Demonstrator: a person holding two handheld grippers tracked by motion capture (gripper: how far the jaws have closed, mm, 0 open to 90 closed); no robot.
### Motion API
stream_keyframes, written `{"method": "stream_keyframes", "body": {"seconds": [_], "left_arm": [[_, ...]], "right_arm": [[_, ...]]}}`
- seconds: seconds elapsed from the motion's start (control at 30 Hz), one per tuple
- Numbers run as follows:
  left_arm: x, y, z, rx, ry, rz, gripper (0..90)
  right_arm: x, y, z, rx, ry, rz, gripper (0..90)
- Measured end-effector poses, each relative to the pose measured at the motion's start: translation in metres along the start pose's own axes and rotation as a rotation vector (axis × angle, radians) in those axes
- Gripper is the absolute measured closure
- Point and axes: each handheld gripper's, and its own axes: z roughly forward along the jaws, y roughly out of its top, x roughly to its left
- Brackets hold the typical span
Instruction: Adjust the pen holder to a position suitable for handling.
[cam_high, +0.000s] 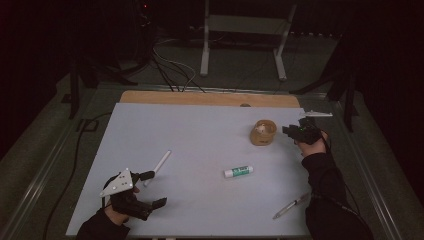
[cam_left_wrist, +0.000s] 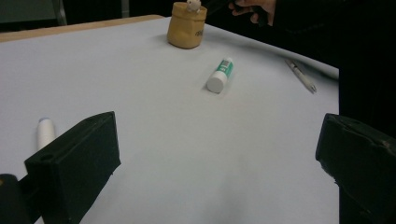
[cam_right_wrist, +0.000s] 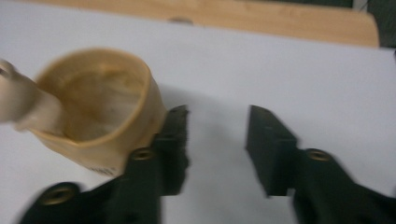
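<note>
Nearest to me, my left gripper (cam_high: 150, 189) rests wide open by the thin white pen (cam_high: 159, 167), while my right gripper (cam_right_wrist: 217, 140), half-closed on nothing, stands just beside the tan soft-walled cup (cam_right_wrist: 100, 123) at the far right of the white table (cam_high: 200, 140), so I judge the next move is bringing its wall between the jaws.

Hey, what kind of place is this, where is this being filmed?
Probably a lab or studio set up for recording: a white table in a dark room, cables trailing over the floor behind it, a metal stand farther back, and a person's hand-held left gripper.
</note>
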Motion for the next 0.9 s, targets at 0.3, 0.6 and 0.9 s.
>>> {"method": "stream_keyframes", "body": {"seconds": [0.3,0.6,0.9], "left_arm": [[0.0,0.0,0.0,-0.003,-0.001,-0.002,0.3],[0.0,0.0,-0.001,-0.001,-0.002,-0.001,0.3],[-0.001,0.001,0.0,0.0,-0.007,0.003,0.3]], "right_arm": [[0.0,-0.003,0.013,0.117,0.045,0.009,90.0],[0.007,-0.001,0.026,0.196,0.069,0.033,90.0],[0.014,0.004,0.033,0.225,0.075,0.038,90.0]]}}
